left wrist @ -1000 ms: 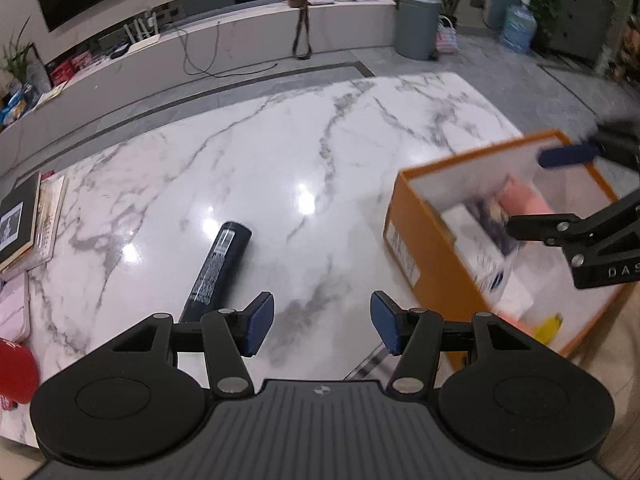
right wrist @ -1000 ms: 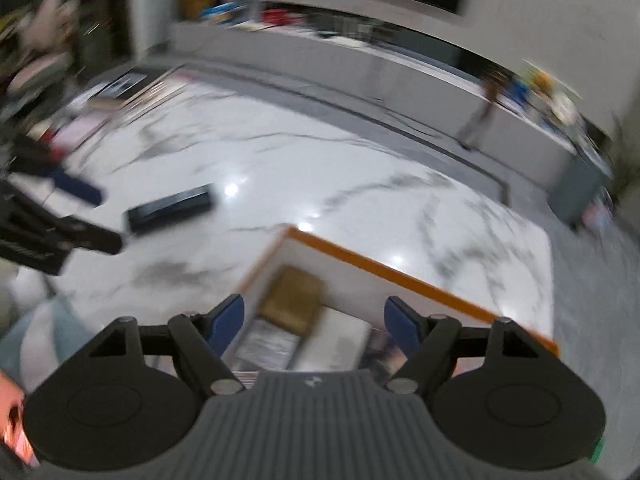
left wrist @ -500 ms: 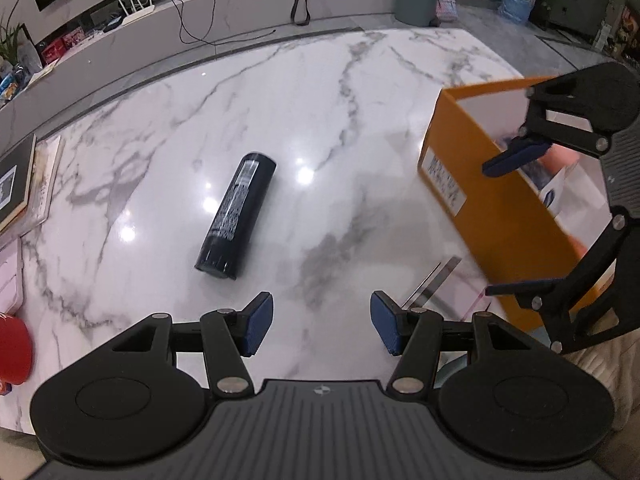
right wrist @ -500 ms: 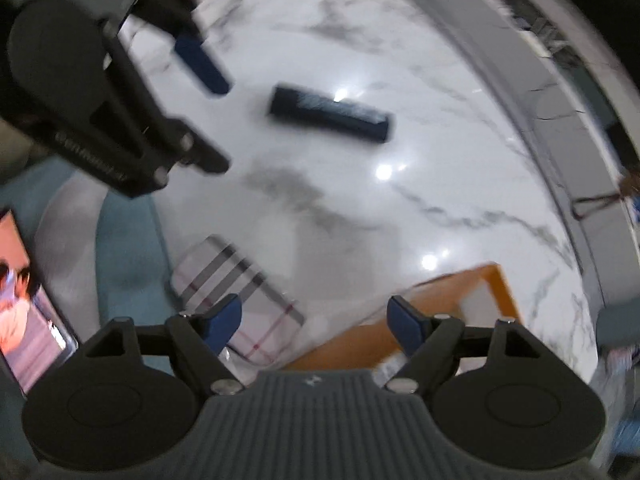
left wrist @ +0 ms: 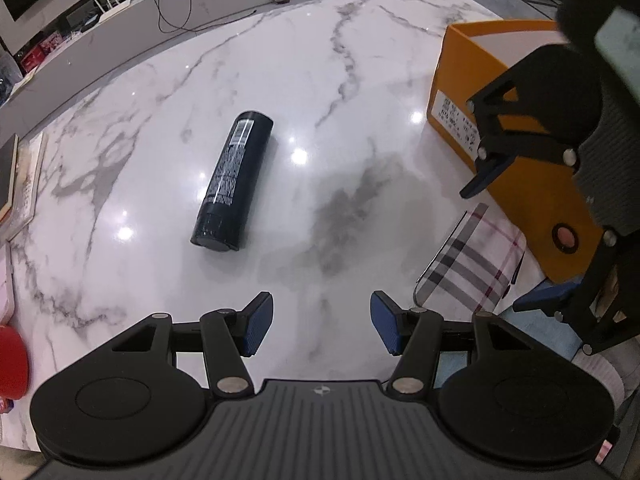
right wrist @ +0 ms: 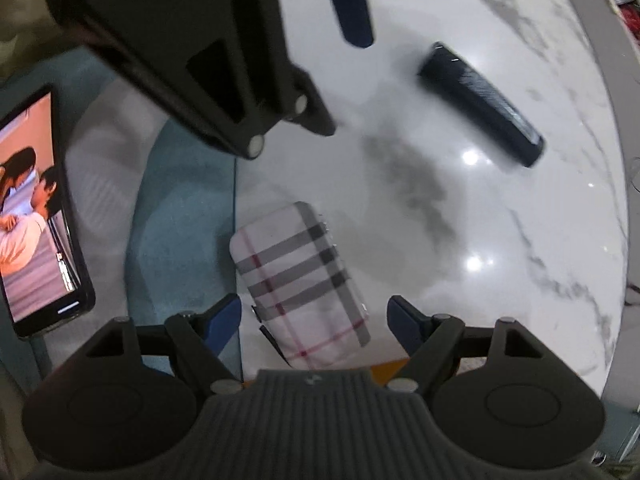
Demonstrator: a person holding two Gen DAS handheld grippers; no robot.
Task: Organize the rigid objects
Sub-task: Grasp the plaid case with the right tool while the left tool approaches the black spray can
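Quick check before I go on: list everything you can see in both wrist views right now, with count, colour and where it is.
Bottle: one, black, lying on its side on the marble table, apart from everything else.
Plaid case: one, white with grey and red stripes, flat at the table's near edge, beside the box.
Box: one, orange, open-topped, on the table's right side in the left wrist view.
Phone: one, black, screen lit, off the table to the left in the right wrist view.
Marble table: one, white with grey veins.
Red object: one, at the left edge, cut off.
Left gripper: jaws open, empty, over bare marble.
Right gripper: jaws open, above the plaid case, not touching it.
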